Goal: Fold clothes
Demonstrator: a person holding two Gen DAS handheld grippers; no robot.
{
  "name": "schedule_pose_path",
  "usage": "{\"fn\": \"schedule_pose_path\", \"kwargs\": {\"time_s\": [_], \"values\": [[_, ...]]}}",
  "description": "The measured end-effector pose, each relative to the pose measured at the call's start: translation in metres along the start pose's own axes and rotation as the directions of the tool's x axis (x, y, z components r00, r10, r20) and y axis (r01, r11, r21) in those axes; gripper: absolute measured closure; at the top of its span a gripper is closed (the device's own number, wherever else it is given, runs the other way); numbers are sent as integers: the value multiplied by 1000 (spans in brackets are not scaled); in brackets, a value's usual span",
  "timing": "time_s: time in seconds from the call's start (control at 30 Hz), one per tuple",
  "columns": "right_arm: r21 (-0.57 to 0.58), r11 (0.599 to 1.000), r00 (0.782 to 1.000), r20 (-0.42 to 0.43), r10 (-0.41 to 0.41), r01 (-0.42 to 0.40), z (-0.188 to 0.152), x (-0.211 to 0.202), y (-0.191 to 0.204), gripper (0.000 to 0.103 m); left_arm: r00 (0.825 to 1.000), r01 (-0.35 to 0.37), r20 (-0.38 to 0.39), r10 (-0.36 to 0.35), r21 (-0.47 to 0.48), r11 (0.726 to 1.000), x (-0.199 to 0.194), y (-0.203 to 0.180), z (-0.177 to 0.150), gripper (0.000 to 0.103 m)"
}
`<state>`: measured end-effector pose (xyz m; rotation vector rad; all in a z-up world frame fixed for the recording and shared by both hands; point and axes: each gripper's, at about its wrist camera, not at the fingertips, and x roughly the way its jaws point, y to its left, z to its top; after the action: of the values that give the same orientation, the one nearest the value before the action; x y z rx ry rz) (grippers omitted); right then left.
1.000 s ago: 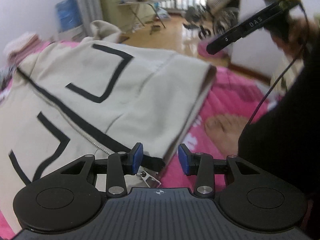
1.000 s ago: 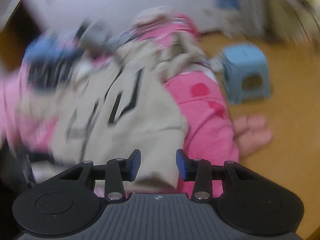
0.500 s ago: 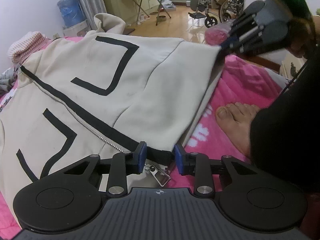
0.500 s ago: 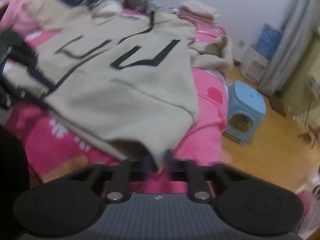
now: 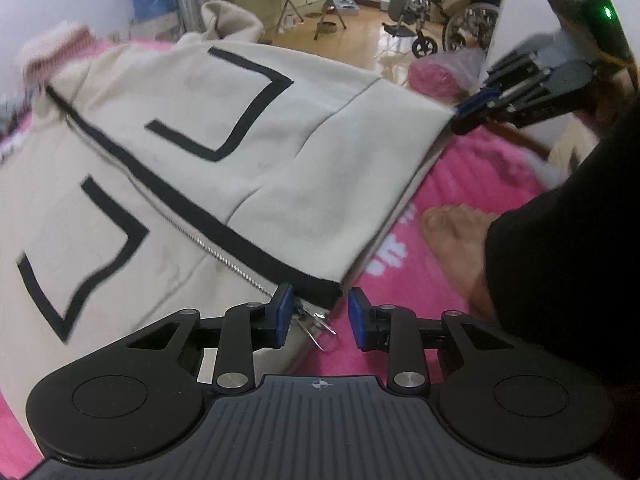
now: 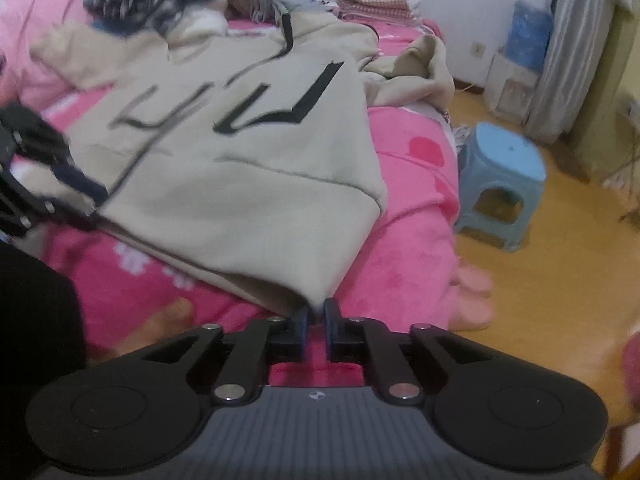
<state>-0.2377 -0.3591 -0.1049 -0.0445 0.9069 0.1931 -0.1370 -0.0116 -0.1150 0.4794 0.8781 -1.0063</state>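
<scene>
With the left gripper [image 5: 318, 314], jaws drawn partway in, appears to pinch the black hem band of the cream zip-up jacket [image 5: 224, 128] right at the foot of the zip [image 5: 224, 258], with the metal puller [image 5: 320, 328] dangling just under the pads. With the right gripper [image 6: 316, 320], jaws nearly together yet opening, has the other hem corner tucked between the tips. Stretches the hem in a straight line from one gripper to the other, slightly off the pink blanket [image 5: 460, 200], with the rest of the jacket spread front-up ahead of both. Looks like thick, soft fleece: fairly light, limp, likely to sag and slide wherever unsupported, not fragile, hard only at the zip teeth and puller. Best taken at hem corners, shoulders or side seams, through both layers and clear of the puller. Runs lengthwise along the zip, away from the left gripper toward the upper left: hem nearest, collar and hood farthest. Just right of the left gripper, shows a bare foot [image 5: 452, 236] on the blanket. Well off to the right of the right gripper, shows a blue stool [image 6: 500, 172] on the floor.
</scene>
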Motion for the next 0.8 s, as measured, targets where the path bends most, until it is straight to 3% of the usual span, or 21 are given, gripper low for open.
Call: {"fn": "schedule_pose_path", "kwargs": {"time_s": [0.07,0.13,0.27,0.33,0.4,0.47,0.57,0.73,0.8], "values": [[75,995,998,35,57,-60,3,-15,-16,72,997,81,12,-80,-99,992,-10,13,1,74],[214,969,988,117,103,-126,13,-28,-44,70,988,153,53,-145,-184,971,-20,26,4,73],[462,838,941,296,164,-291,48,-30,-95,64,979,193,123,-165,-267,944,-30,50,19,73],[528,774,925,324,197,-350,79,-10,-110,54,983,164,121,-138,-252,954,-25,52,28,73],[608,707,929,303,214,-361,105,18,-122,40,989,120,112,-97,-223,967,-17,53,35,73],[685,642,939,269,216,-344,127,53,-132,39,994,73,99,-55,-199,977,-5,54,38,73],[750,584,950,247,190,-312,152,102,-145,39,996,49,84,-32,-216,975,11,59,34,73],[773,602,980,164,113,-199,186,176,-158,40,995,58,88,-36,-262,963,23,70,25,73],[772,609,983,150,104,-182,191,192,-157,60,994,63,107,-34,-280,958,22,72,22,73]]}}
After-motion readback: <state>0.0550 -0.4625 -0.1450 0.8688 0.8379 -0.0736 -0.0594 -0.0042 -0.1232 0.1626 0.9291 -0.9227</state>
